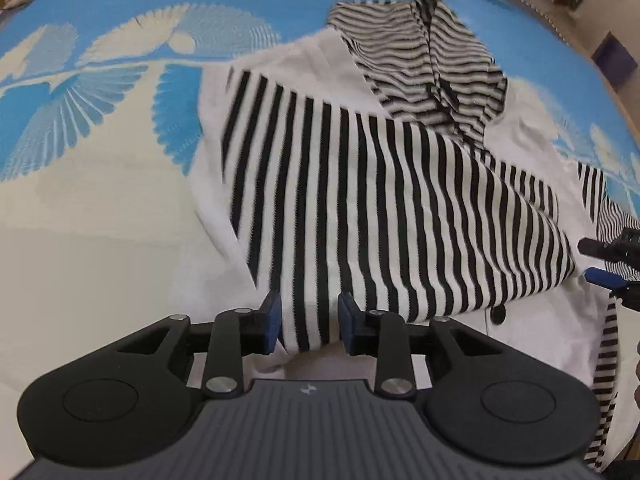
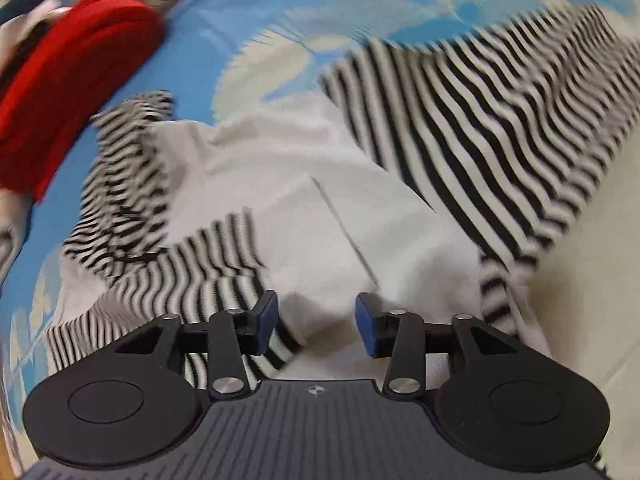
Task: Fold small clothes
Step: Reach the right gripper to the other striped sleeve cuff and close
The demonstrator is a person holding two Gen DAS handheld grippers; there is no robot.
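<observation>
Below my left gripper (image 1: 308,326) lies a garment (image 1: 400,208) in white with black stripes, spread on a bed (image 1: 100,208) whose cover is blue and cream with a feathery pattern. The striped panel is folded over the white body of the garment, and a striped corner of it hangs between the blue pads (image 1: 272,322), which stand a narrow gap apart; I cannot tell whether they pinch the cloth or only straddle it. A finer-striped hood (image 1: 424,60) sits toward the far edge of the bed.

My right gripper (image 2: 316,326) shows motion blur in its own view. Its jaws are wide apart over the white part of the garment (image 2: 304,216), with nothing clamped. A striped sleeve (image 2: 200,276) lies just beside its left pad. A red cloth (image 2: 72,80) rests near the bed's far left corner. From the left wrist view, the right gripper's tip (image 1: 608,264) appears at the garment's right edge.
</observation>
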